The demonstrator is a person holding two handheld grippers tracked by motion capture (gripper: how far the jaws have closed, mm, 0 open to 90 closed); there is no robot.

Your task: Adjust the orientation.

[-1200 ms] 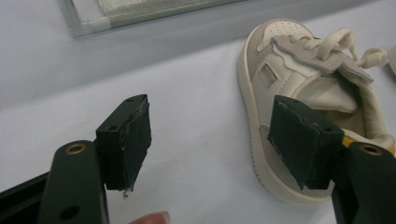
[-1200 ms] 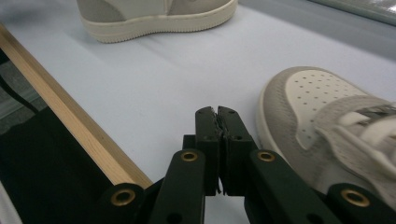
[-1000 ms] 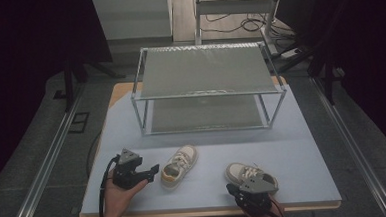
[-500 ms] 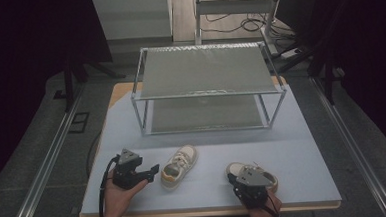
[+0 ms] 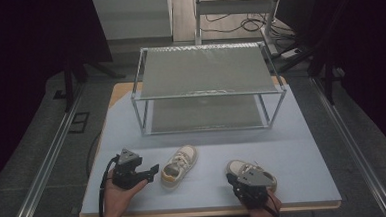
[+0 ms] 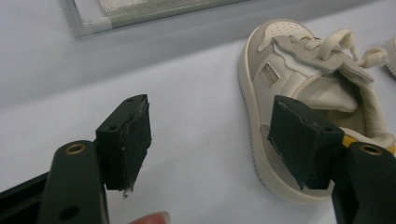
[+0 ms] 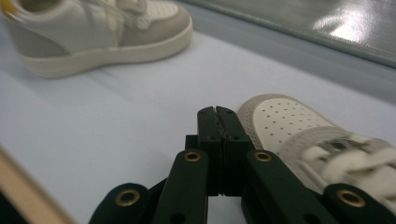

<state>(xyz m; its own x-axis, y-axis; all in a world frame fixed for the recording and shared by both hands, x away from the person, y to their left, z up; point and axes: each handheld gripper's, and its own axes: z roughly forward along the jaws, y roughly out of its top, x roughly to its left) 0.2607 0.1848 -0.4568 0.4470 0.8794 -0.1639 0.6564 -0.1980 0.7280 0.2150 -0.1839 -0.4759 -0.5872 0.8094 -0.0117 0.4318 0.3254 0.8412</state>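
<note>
Two small beige-and-white sneakers lie on the pale blue table top (image 5: 308, 152). The left sneaker (image 5: 180, 165) (image 6: 299, 79) lies just right of my left gripper (image 5: 153, 169) (image 6: 210, 126), whose jaws stand open over bare table. In the left gripper view the right pad (image 6: 299, 140) overlaps the sneaker's side; I cannot tell whether it touches. The right sneaker (image 5: 240, 168) (image 7: 299, 135) is partly hidden by my right gripper (image 5: 233, 180) (image 7: 217, 112). Its jaws are shut on nothing, tips on the table beside the perforated toe.
A two-level metal rack (image 5: 207, 87) with mesh shelves stands across the back of the table; its lower shelf (image 7: 327, 23) shows beyond the sneakers. The table's wooden front edge (image 5: 206, 211) runs just before both hands. Dark floor and rails surround the table.
The right gripper has shifted slightly beside its sneaker. The left gripper and both sneakers have stayed put.
</note>
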